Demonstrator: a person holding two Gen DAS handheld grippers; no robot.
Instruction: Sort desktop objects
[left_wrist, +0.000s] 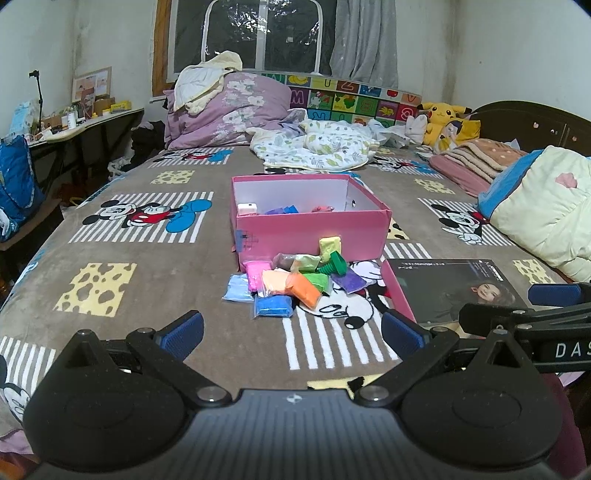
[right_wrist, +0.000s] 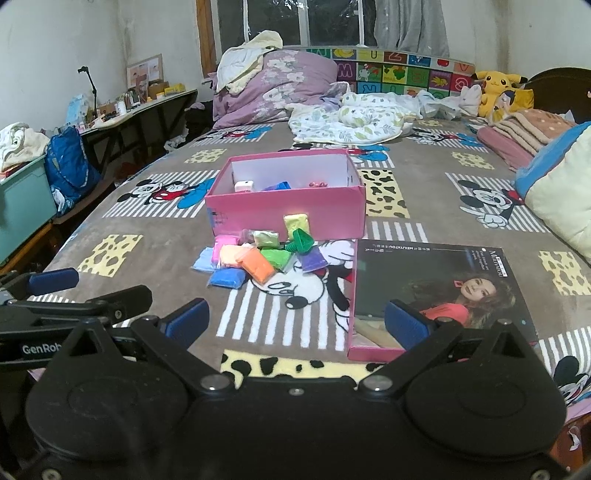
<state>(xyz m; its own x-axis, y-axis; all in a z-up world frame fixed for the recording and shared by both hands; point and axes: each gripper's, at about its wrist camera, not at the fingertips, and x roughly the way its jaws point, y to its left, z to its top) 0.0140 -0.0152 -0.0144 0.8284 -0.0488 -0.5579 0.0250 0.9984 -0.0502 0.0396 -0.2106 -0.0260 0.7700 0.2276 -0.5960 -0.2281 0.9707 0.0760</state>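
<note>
An open pink box (left_wrist: 310, 225) (right_wrist: 286, 208) stands on the bed, with a white block, blue and purple packets and something red inside. In front of it lies a heap of several coloured clay packets (left_wrist: 291, 282) (right_wrist: 255, 258) and a green plastic screw toy (left_wrist: 334, 264) (right_wrist: 301, 242). The box's lid (right_wrist: 432, 291) (left_wrist: 454, 288), printed with a portrait, lies face up to the right of the heap. My left gripper (left_wrist: 291, 334) hovers open short of the heap, nothing between its fingers. My right gripper (right_wrist: 297, 319) is open too, its right finger over the lid's near edge.
The bed's cartoon-mouse blanket (left_wrist: 140, 258) is the work surface. Quilts, pillows and a yellow plush toy (left_wrist: 441, 118) pile up at the far end and right side. A cluttered desk (left_wrist: 85, 125) and blue bag (right_wrist: 70, 166) stand left of the bed.
</note>
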